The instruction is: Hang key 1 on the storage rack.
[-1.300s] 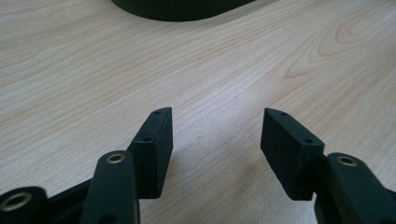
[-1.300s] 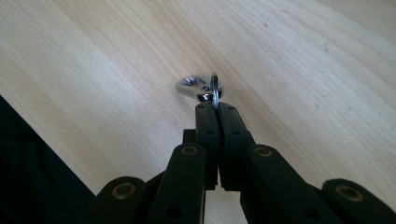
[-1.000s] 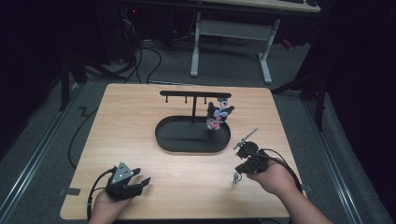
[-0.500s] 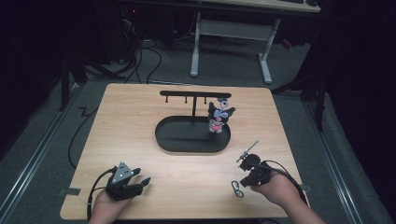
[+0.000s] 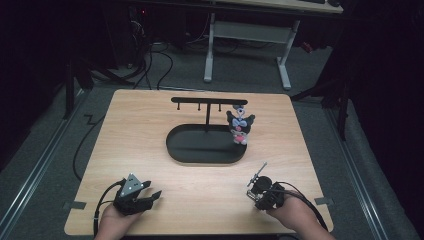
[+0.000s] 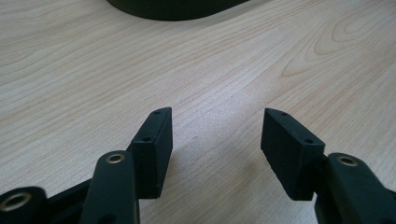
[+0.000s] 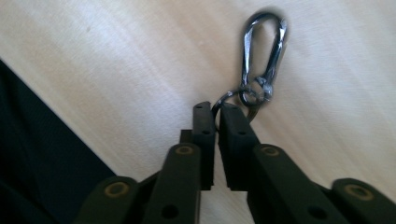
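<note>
My right gripper has its jaws pinched on the split ring of a metal carabiner clip; they have just been flickering open and closing again on it. The clip lies on the wooden table at five o'clock of the black oval tray. My left gripper, at seven o'clock, rests with jaws spread, nothing between them.

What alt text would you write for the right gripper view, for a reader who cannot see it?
The right claw, jaws nearly together, pinches a small metal ring that links to a silver snap hook lying on the light wooden table. A dark area beyond the table's edge shows at the lower left.
</note>
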A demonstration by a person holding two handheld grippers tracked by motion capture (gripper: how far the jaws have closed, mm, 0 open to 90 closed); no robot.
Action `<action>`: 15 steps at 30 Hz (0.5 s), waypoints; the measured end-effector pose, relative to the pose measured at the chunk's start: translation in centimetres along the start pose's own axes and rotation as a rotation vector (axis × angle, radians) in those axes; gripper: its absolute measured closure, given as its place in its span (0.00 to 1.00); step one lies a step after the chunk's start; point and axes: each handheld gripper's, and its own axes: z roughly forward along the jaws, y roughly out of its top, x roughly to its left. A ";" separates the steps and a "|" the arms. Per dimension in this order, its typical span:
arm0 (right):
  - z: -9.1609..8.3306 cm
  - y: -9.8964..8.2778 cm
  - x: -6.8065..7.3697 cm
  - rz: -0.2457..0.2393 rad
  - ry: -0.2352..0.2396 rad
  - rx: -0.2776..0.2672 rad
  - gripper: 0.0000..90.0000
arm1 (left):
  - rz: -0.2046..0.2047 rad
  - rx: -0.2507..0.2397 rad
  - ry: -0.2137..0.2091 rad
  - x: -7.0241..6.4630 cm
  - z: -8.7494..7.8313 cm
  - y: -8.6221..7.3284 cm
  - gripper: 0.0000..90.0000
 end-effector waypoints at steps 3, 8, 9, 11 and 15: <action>-0.2 0.0 -0.2 0.002 -0.006 -0.001 0.98 | 0.001 0.000 -0.001 0.0 0.0 0.0 0.49; -0.4 0.0 -0.3 0.019 -0.003 -0.017 0.98 | 0.002 0.002 -0.003 0.0 0.0 0.0 0.49; -0.5 0.0 -0.4 0.041 -0.003 -0.022 0.98 | 0.003 0.002 -0.003 0.0 0.0 0.0 0.49; -0.5 -0.1 -0.8 0.050 -0.003 -0.025 0.98 | 0.003 0.002 -0.003 0.0 0.0 0.0 0.49; -0.6 -0.6 -1.3 0.064 -0.003 -0.032 0.98 | 0.003 0.004 -0.005 0.0 0.0 0.0 0.49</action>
